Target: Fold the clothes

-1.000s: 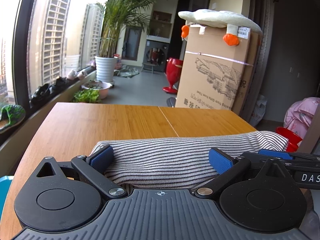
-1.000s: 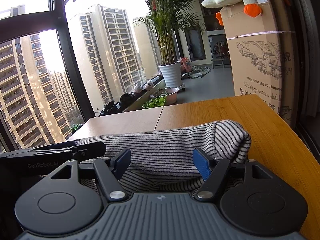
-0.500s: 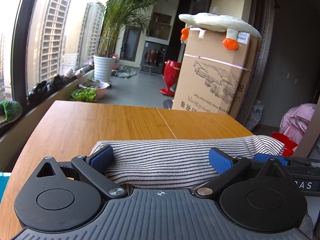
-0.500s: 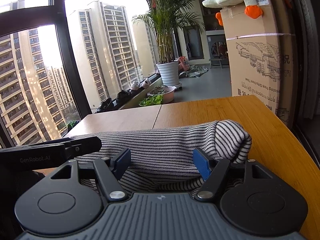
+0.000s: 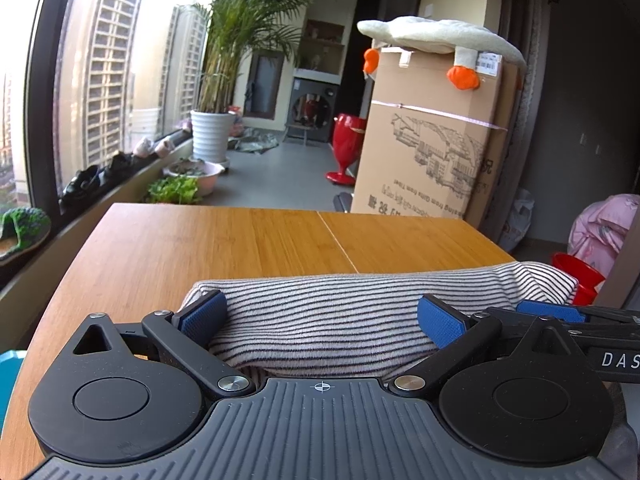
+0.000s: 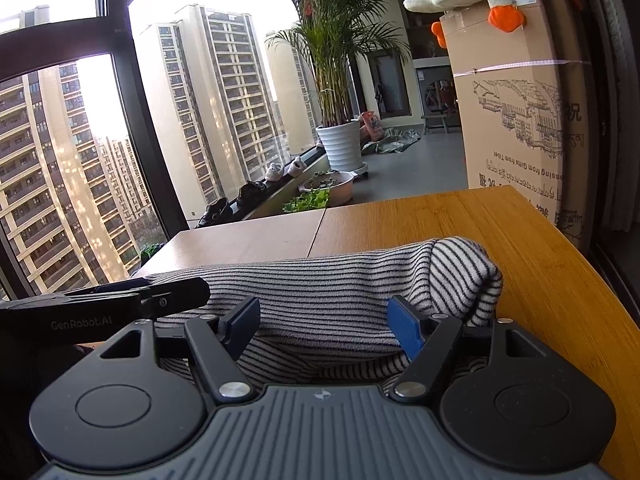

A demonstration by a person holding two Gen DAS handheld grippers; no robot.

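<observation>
A grey garment with thin black stripes [image 5: 340, 316] lies folded into a long thick bundle on the near edge of the wooden table [image 5: 280, 240]. My left gripper [image 5: 320, 314] is open, its blue pads on either side of the bundle's left part. My right gripper [image 6: 324, 320] is open too, around the bundle's right part [image 6: 340, 284], close to its rounded end [image 6: 464, 268]. Each gripper shows at the edge of the other's view. The garment's underside is hidden.
A tall cardboard box [image 5: 432, 140] with a plush goose [image 5: 436, 38] on top stands beyond the table's far right corner. A window sill with shoes [image 6: 240, 200] runs along the left. A potted palm [image 5: 212, 136], a red stool [image 5: 346, 144] and a pink bundle [image 5: 600, 228] stand on the floor.
Both grippers have stayed open around the bundle. The views have shifted only slightly; the bundle has not visibly moved.
</observation>
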